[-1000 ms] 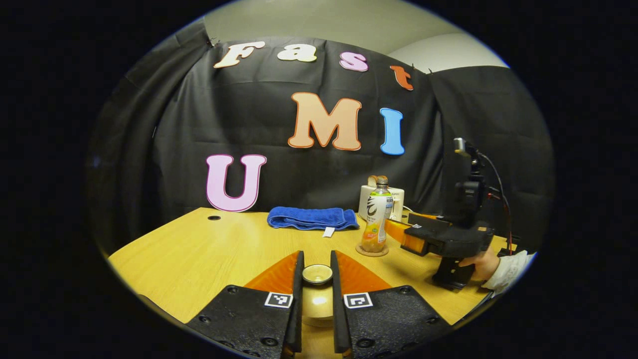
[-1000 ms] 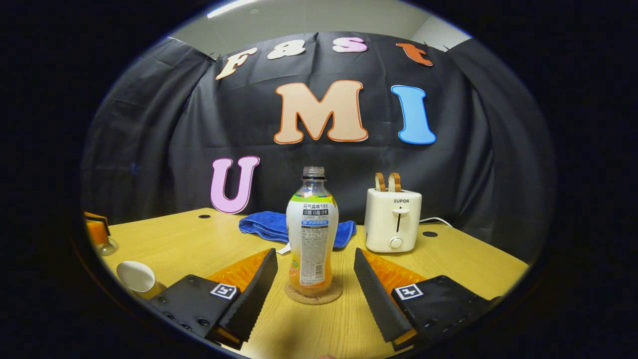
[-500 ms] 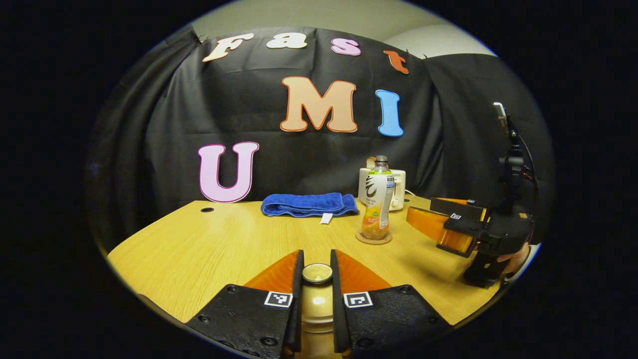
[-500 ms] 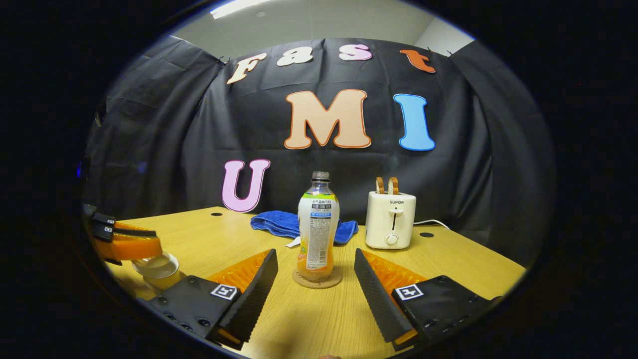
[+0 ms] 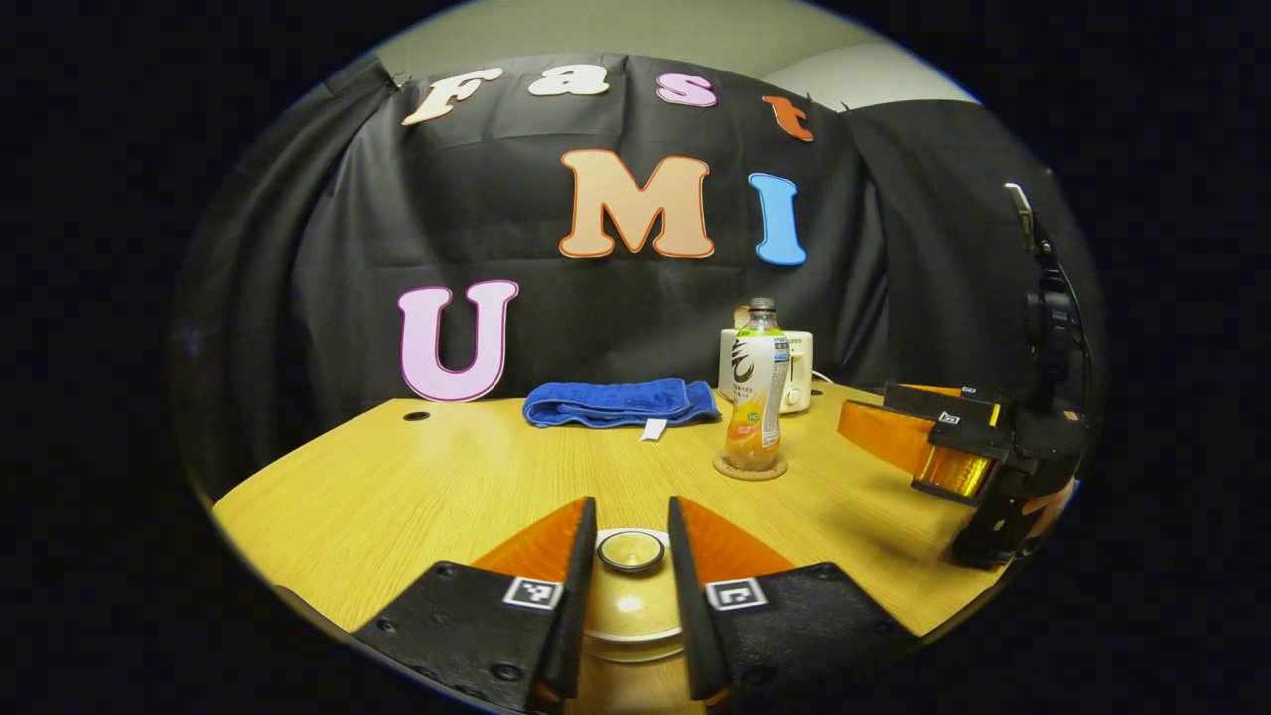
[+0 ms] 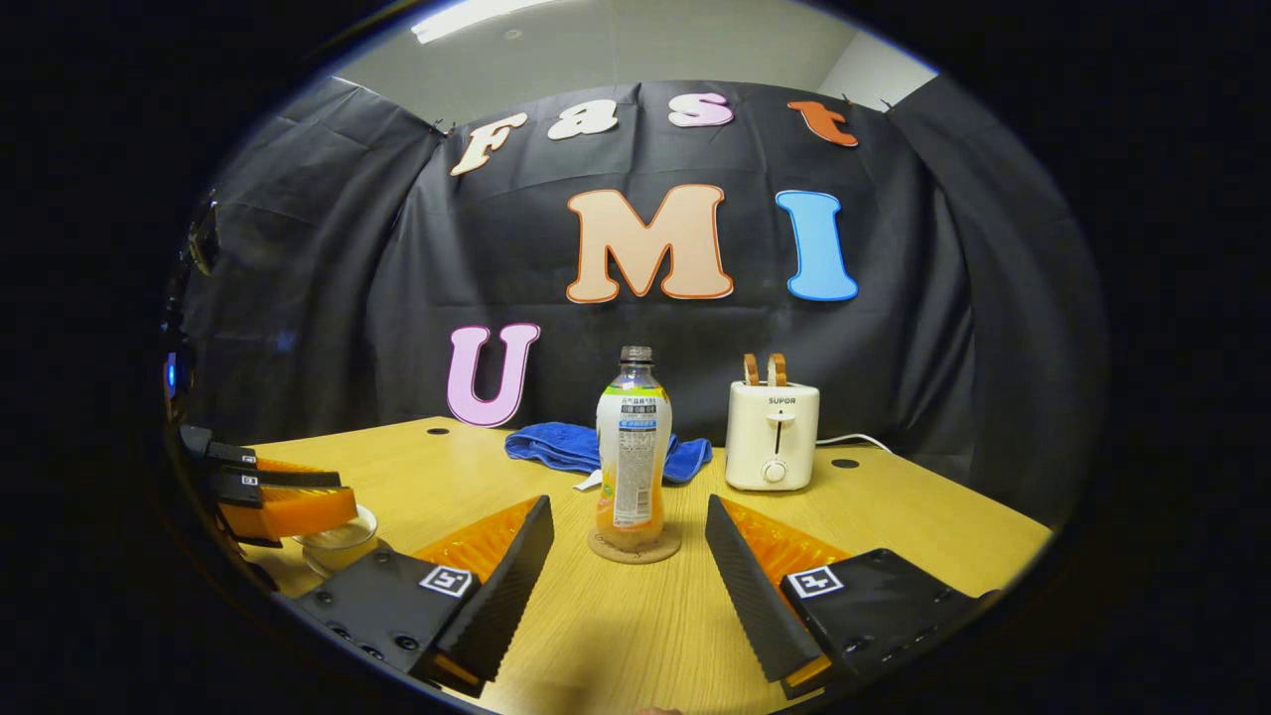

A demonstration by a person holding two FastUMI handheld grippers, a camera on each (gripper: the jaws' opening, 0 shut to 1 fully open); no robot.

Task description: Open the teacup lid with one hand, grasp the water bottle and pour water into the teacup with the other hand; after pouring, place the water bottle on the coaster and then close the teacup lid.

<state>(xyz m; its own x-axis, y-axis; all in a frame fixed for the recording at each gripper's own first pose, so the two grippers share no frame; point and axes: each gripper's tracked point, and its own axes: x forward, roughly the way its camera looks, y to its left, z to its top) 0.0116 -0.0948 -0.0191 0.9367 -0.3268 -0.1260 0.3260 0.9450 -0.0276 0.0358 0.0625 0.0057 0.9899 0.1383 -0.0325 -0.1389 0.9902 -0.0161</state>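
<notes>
On the left, my left gripper (image 5: 632, 596) sat low over the teacup lid (image 5: 630, 604), its jaws standing slightly apart either side of the lid's round knob (image 5: 630, 550), just clear of it, not squeezing as far as I could tell. I judged the lid was resting back on the teacup (image 6: 338, 541), so the closing step looked nearly finished and the grip was let go.

Toward the middle, the water bottle (image 6: 633, 452) stood upright on the coaster (image 6: 634, 545), its long axis vertical and its uncapped neck pointing straight up, so nothing could spill. Behind it lay the blue towel (image 6: 586, 446), with the toaster (image 6: 772, 434) further right.

My right gripper (image 6: 629, 571) hung back from the bottle, jaws wide apart and empty, framing it from a distance on the table (image 6: 894, 516).
</notes>
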